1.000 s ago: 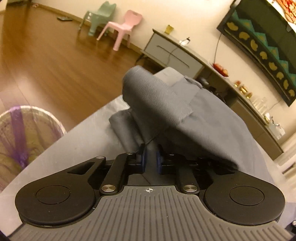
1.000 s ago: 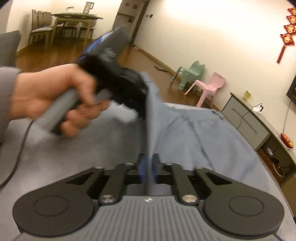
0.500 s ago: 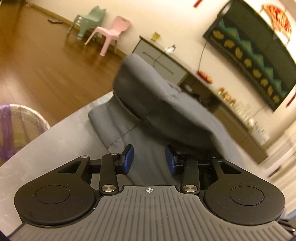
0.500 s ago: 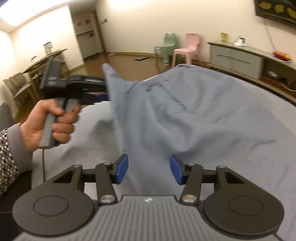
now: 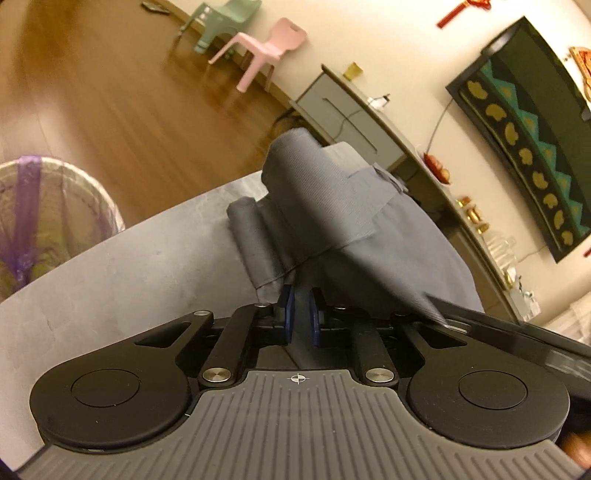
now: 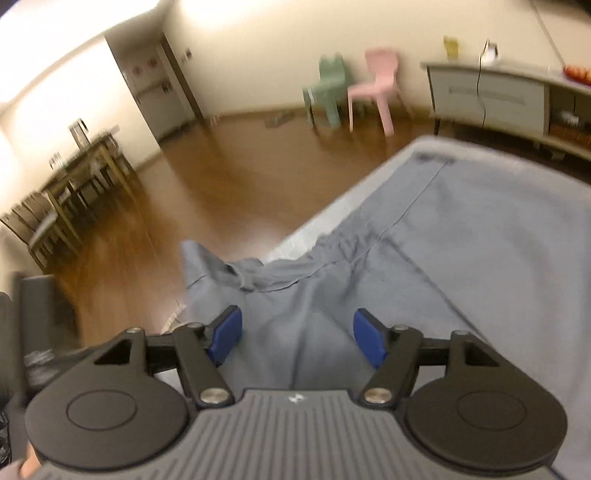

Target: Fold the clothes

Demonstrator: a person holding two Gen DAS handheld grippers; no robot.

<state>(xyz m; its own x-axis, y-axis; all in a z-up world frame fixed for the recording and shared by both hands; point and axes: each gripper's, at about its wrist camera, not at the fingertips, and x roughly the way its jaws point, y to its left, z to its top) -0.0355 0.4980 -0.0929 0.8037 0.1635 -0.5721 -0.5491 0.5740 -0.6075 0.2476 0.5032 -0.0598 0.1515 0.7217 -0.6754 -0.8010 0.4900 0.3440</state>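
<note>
A grey garment point(image 5: 343, 206) lies on the grey table point(image 5: 129, 280), with a bunched fold and its hem raised off the surface. In the left wrist view my left gripper point(image 5: 301, 317) is shut on the near edge of that fold, with cloth pinched between the blue pads. In the right wrist view the same garment point(image 6: 461, 236) spreads out flat towards the far right, crumpled at its near left corner. My right gripper point(image 6: 297, 341) hovers just over the cloth. Its jaws are wide apart and opening, and the pads point(image 6: 225, 338) press on nothing.
A bin with a purple liner point(image 5: 44, 218) stands left of the table. Wooden floor point(image 6: 229, 177) lies beyond the table's edge. Pink point(image 5: 266, 48) and green point(image 5: 225, 18) chairs, a grey sideboard point(image 5: 354, 110) and a dining table point(image 6: 85, 162) stand farther off.
The left gripper opened, then shut again on the cloth's edge. The right gripper let go of the cloth it pinched, opened wide and swung away; the hand with the other gripper left its view.
</note>
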